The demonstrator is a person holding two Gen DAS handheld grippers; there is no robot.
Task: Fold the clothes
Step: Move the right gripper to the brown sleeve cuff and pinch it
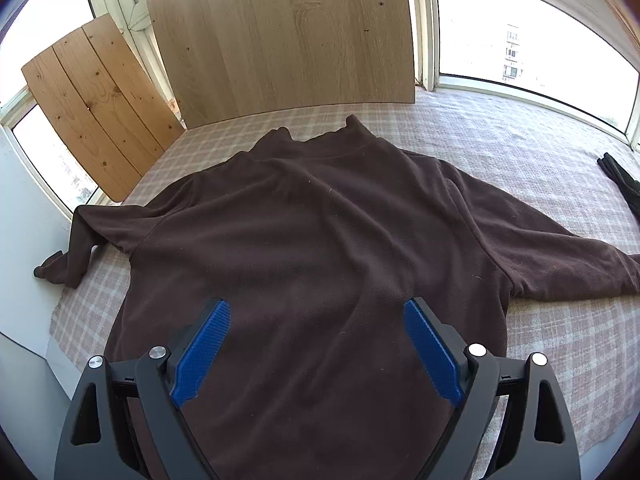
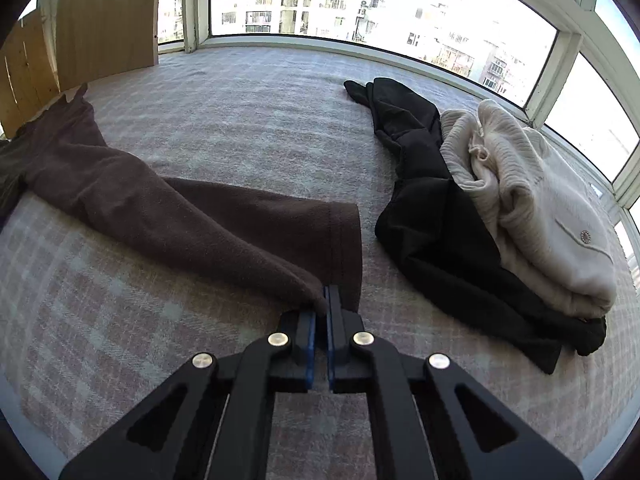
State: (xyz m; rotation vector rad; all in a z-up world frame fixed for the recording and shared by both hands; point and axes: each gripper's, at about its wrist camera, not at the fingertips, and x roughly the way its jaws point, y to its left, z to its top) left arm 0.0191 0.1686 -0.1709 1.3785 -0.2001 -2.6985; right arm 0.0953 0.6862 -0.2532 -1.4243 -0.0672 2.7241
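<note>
A dark brown long-sleeved sweater [image 1: 312, 232] lies flat on the plaid cloth, collar away from me, both sleeves spread out. My left gripper [image 1: 316, 320] is open above the sweater's lower body, its blue pads wide apart and holding nothing. In the right wrist view the sweater's right sleeve [image 2: 192, 220] stretches across the cloth. My right gripper [image 2: 325, 300] is shut on the sleeve's cuff edge, near the cuff hem.
A plaid cloth [image 2: 240, 120] covers the surface. A black garment [image 2: 432, 208] with a folded cream sweater [image 2: 532, 208] on top lies at the right. Wooden boards [image 1: 280, 40] lean against the windows behind. The cloth's left edge [image 1: 60, 312] drops off near the left sleeve.
</note>
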